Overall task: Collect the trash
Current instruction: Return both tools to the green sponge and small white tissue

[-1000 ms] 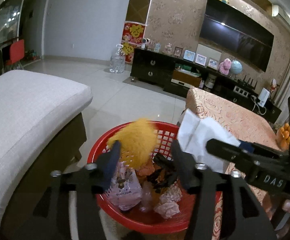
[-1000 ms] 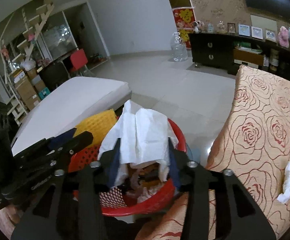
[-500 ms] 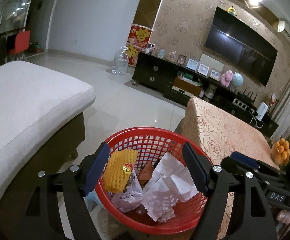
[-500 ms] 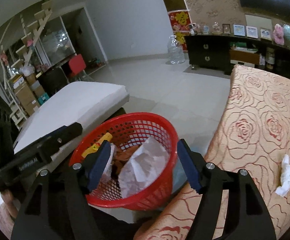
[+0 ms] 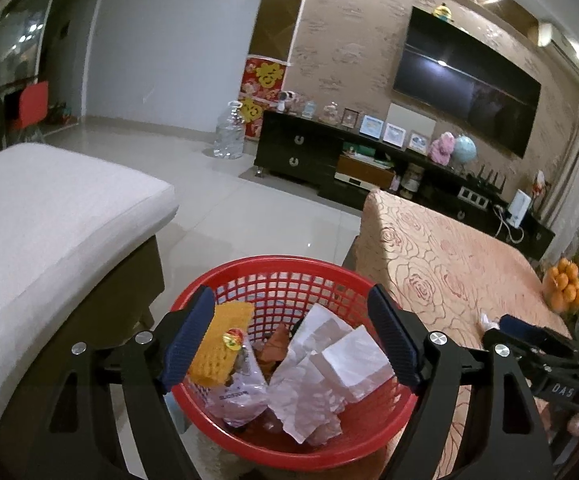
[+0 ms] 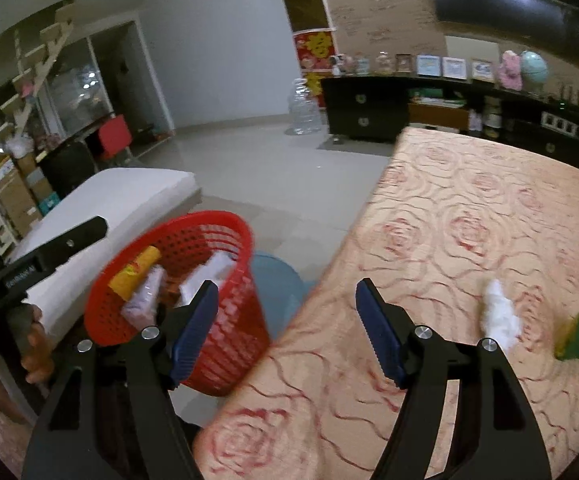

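Two grippers gape empty, jaws just widened: left gripper (image 5: 291, 338) over the red basket (image 5: 373, 424) holding white paper (image 5: 329, 368) and a bag (image 5: 237, 394) perhaps lettered "SUOSUOS". At 3 o'clock of right gripper (image 6: 285, 330), tissue (image 6: 497, 316) lies on rose-patterned tablecloth (image 6: 469, 232).

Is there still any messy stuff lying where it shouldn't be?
Yes. A crumpled white tissue and a green-and-yellow scrap lie loose on the rose-patterned tablecloth, while the other trash is in the red basket.
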Demonstrator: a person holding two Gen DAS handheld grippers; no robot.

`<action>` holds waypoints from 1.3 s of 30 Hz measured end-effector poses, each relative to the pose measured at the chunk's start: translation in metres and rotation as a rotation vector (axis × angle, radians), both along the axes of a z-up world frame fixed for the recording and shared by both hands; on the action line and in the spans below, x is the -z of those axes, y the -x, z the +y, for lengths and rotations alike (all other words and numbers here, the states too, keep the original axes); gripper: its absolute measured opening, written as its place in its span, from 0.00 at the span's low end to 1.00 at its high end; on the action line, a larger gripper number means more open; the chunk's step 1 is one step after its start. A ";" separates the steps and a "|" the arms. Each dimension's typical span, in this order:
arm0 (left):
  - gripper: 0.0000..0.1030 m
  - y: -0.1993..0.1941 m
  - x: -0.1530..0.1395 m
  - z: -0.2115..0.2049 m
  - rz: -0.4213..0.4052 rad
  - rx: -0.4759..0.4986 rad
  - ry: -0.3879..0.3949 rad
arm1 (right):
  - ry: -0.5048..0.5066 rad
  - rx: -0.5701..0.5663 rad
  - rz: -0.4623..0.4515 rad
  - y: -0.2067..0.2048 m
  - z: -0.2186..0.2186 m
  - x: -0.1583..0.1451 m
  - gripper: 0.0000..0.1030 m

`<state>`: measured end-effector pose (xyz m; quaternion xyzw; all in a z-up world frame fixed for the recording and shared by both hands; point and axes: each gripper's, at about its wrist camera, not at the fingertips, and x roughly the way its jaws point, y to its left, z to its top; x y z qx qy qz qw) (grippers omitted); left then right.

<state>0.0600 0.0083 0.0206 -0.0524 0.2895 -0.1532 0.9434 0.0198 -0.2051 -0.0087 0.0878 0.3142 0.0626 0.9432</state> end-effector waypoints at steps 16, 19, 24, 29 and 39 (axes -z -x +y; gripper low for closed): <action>0.79 0.015 0.001 -0.041 -0.028 0.078 -0.060 | 0.106 0.284 0.040 0.077 -0.117 0.024 0.77; 0.80 0.017 0.004 -0.055 -0.026 0.108 -0.077 | 0.093 0.382 0.051 0.096 -0.152 0.031 0.78; 0.80 0.019 0.006 -0.083 -0.013 0.173 -0.102 | 0.065 0.502 0.060 0.109 -0.186 0.034 0.79; 0.80 0.018 0.007 -0.116 0.004 0.235 -0.108 | 0.038 0.535 0.077 0.113 -0.200 0.037 0.79; 0.80 -0.002 0.006 -0.187 0.066 0.321 -0.067 | 0.021 0.496 0.093 0.090 -0.210 0.043 0.80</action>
